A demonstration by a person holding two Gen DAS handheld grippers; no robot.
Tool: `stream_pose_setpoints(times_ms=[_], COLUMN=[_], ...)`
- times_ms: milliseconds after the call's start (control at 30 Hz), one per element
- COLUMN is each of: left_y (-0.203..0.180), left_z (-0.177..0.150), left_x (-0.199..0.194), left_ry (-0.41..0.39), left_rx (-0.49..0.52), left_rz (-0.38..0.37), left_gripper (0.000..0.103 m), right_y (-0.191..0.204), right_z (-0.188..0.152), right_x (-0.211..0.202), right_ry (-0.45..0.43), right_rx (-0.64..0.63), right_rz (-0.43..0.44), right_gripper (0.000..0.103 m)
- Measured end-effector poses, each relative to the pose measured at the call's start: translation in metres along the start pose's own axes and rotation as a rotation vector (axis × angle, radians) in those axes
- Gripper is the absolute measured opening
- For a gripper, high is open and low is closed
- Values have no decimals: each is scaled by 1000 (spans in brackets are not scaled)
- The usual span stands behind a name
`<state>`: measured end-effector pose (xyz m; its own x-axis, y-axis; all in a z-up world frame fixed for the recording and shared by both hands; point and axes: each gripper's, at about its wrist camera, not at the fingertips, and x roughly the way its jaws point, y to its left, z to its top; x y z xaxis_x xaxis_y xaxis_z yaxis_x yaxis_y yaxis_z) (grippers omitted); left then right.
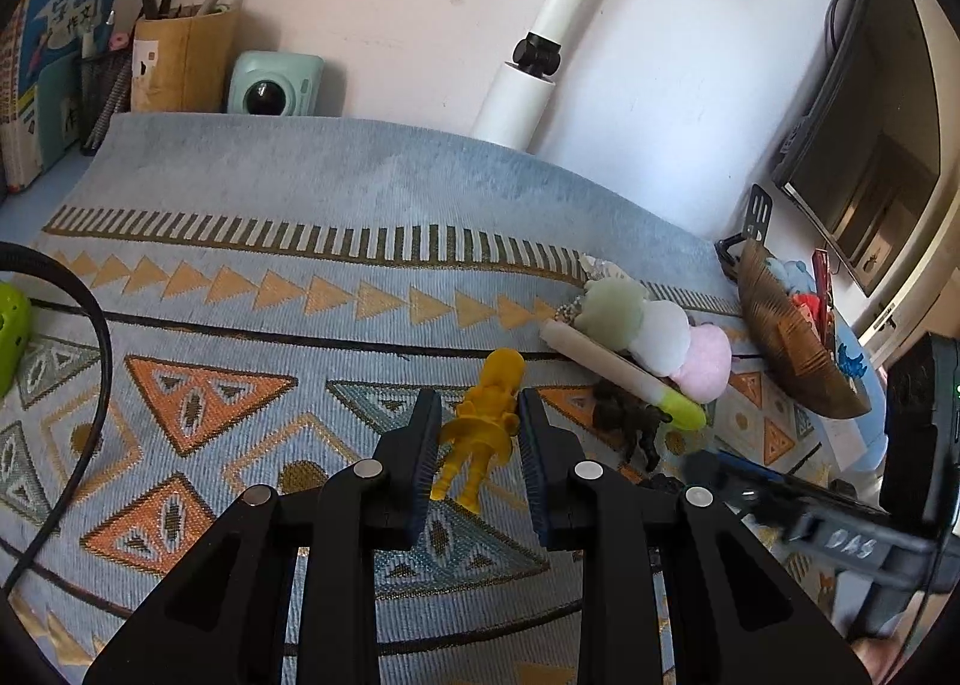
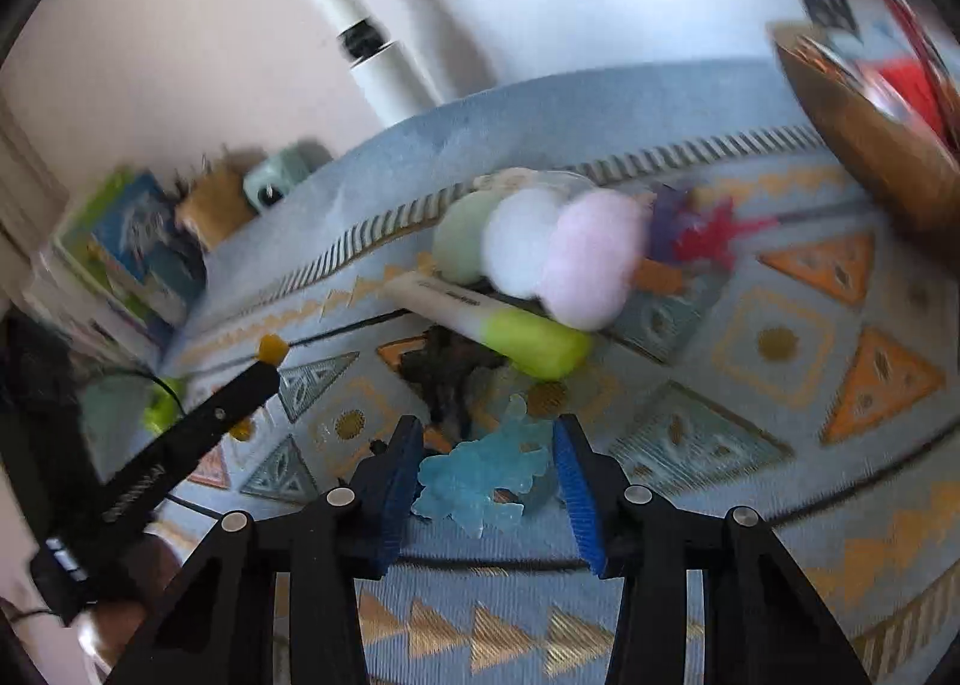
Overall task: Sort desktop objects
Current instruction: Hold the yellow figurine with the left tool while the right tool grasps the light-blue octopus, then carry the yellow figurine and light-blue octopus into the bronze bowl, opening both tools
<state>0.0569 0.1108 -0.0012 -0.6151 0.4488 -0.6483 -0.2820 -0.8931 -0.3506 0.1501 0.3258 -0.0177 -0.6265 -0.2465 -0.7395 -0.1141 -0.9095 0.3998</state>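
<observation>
The left claw point(image 1: 477, 433) is clamped on a yellow figurine point(image 1: 486, 427), held above the patterned cloth point(image 1: 240, 205) covering the desk. The right claw point(image 2: 489, 475) stands apart around a translucent blue figurine point(image 2: 480, 475); whether its pads touch the toy I cannot tell. Toward the desk's far right corner sits a brown bowl point(image 1: 792, 349); a highlighter point(image 1: 624, 379) and three pompoms point(image 1: 660, 337) lie nearby.

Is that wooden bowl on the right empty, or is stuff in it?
Not empty. The wooden bowl holds several small items, red and blue ones showing above its rim; the blur hides what they are.
</observation>
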Motion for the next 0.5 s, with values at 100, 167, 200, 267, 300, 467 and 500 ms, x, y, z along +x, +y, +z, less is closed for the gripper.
stream_pose_setpoints(times_ms=[100, 167, 200, 267, 300, 467, 500], left_y=[0, 0, 0, -1, -2, -13, -19], left_z=[0, -1, -1, -1, -1, 4, 7], left_x=[0, 0, -1, -2, -2, -12, -18], left_ry=[1, -1, -4, -9, -10, -37, -59], left_rx=[2, 4, 6, 10, 12, 45, 60], left_rz=[0, -1, -2, -1, -2, 15, 16], left_gripper=[23, 23, 23, 23, 23, 23, 23], right_y=[-20, -33, -39, -52, -57, -83, -88], right_z=[-2, -4, -5, -7, -9, -4, -1], right_x=[-19, -32, -40, -56, -64, -119, -134], right_ry=[-24, -37, -44, -59, -66, -162, -194], right_rx=[60, 98, 113, 155, 173, 252, 267], right_rz=[40, 59, 65, 80, 88, 95, 85], right_gripper=[44, 44, 44, 44, 44, 44, 44])
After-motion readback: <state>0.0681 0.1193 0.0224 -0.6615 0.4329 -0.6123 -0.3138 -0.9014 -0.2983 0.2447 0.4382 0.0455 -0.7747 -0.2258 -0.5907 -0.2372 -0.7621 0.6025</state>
